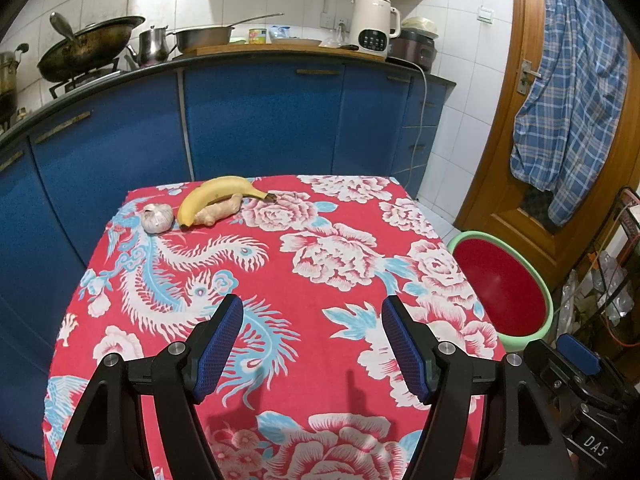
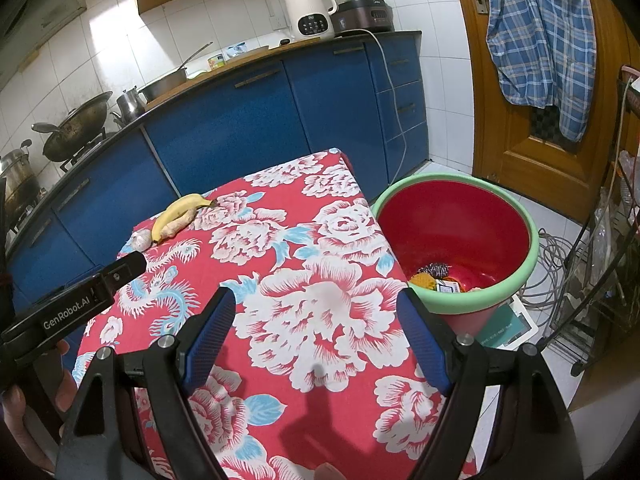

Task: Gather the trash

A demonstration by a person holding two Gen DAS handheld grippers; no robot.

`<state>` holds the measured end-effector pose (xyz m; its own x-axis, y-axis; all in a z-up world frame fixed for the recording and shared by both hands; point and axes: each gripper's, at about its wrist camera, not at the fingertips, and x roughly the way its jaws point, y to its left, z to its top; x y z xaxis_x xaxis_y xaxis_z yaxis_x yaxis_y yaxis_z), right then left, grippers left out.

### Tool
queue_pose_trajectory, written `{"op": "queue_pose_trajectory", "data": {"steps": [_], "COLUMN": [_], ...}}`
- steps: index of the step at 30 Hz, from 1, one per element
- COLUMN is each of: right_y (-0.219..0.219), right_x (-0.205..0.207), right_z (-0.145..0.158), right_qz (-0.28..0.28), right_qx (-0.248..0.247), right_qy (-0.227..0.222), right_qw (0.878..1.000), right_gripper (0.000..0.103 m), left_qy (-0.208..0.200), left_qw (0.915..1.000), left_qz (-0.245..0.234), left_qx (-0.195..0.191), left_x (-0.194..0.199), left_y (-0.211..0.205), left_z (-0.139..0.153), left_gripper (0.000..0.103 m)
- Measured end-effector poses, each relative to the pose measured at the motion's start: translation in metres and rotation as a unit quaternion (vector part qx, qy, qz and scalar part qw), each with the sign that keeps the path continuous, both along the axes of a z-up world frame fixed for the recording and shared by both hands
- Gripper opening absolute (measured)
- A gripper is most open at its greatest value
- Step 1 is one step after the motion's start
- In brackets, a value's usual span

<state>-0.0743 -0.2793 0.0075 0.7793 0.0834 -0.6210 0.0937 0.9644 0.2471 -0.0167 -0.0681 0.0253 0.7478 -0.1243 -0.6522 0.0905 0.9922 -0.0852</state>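
Right wrist view: your grippers (image 2: 316,336) (image 1: 312,344) stood wide and empty; trash lay in the bin (image 2: 516,272), while banana (image 2: 176,212), ginger (image 2: 176,224) and garlic (image 2: 140,238) remained on the table (image 2: 320,320).

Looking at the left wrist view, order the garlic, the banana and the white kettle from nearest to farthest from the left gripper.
From the left gripper:
1. Garlic, far-left of the table.
2. Banana, just behind it, at the table's far edge.
3. White kettle, on the counter behind.

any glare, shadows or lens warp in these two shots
Left wrist view: fisheye bends the counter edge into an arc, dark vignette in the corners, claw shadows on the tablecloth. Right wrist view: bright glare patch on the wall tiles, same bowing, sharp focus on the red basin.
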Motion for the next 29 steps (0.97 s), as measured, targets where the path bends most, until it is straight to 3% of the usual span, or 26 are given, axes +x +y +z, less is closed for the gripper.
{"op": "queue_pose_trajectory", "data": {"steps": [29], "right_y": [0.0075], "right_x": [0.0022], "right_z": [0.0005], "right_qz": [0.003], "right_qx": [-0.004], "right_qy": [0.0], "right_qw": [1.0], "right_gripper": [0.082], "left_qy": [0.002], "left_qw": [1.0], "left_qz": [0.001], "left_qx": [0.001], "left_x": [0.0014], "left_y": [0.0044], "left_z": [0.0001], "left_gripper": [0.073]}}
